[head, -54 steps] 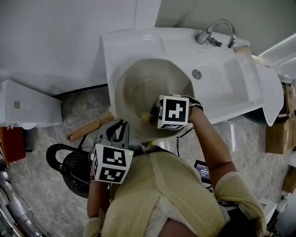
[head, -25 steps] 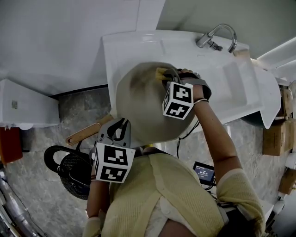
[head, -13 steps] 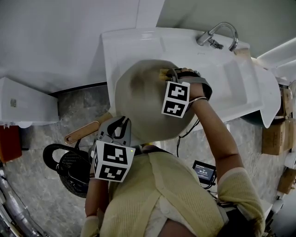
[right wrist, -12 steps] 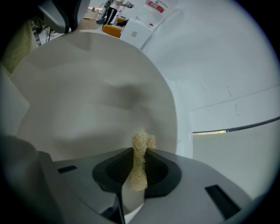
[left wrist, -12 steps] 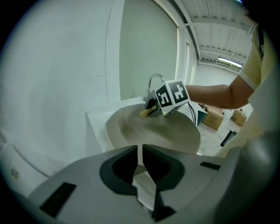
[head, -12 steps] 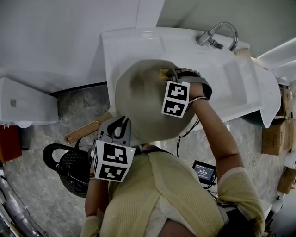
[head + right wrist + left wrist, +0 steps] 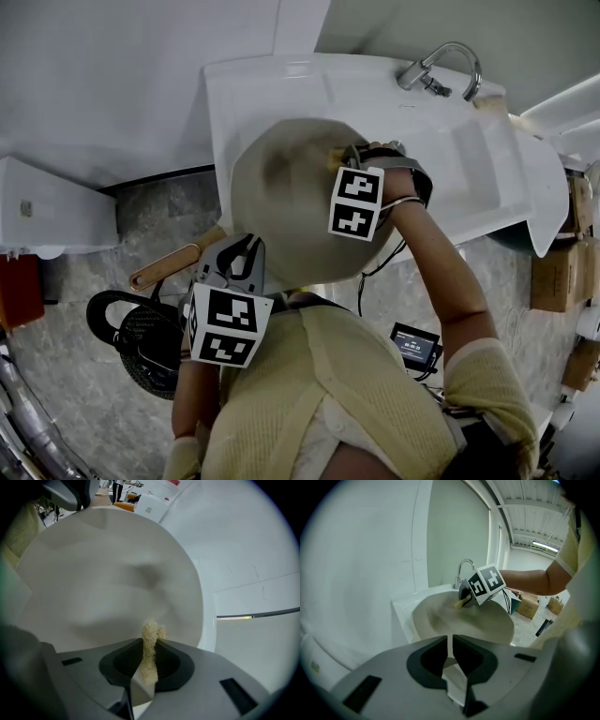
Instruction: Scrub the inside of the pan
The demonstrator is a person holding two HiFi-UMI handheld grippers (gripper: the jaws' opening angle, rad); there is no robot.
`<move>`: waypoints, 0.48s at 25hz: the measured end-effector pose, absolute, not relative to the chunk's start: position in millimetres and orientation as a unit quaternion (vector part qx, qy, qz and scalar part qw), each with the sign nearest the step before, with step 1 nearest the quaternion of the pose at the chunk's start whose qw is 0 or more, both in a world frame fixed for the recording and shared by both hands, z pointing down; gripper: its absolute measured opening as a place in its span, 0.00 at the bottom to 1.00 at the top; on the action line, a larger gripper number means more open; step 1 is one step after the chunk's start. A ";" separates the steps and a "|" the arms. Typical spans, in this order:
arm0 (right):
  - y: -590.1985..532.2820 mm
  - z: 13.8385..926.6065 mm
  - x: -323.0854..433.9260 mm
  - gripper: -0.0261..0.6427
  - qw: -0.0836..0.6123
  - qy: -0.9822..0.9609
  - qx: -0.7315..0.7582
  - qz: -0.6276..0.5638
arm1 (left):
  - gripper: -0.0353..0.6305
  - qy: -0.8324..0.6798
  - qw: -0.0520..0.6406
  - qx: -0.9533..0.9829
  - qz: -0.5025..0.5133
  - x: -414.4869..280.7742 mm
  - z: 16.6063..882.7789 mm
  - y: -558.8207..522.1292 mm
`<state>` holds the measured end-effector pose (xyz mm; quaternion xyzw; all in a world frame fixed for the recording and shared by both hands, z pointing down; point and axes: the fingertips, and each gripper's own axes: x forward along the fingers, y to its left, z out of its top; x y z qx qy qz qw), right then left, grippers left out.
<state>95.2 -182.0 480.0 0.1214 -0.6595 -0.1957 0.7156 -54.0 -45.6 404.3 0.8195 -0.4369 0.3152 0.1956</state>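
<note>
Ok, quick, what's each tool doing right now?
Left tool: closed on the pan rim.
Right tool: closed on the scrubber.

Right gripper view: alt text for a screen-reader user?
The right gripper, jaws shut on a pale fibrous scrubber, points it at the inside of the pan, whose pale surface fills most of the frame. A white wall shows at right.
</note>
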 end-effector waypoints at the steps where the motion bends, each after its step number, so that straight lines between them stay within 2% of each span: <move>1: -180.1 480.8 96.2 0.16 0.717 -0.660 0.118 -0.191 | 0.18 -0.436 0.195 0.820 0.315 -53.7 404.4 -45.5; 12: -156.3 484.2 110.9 0.15 0.748 -0.642 0.070 -0.154 | 0.18 -0.435 0.187 0.821 0.318 -51.2 402.9 -41.9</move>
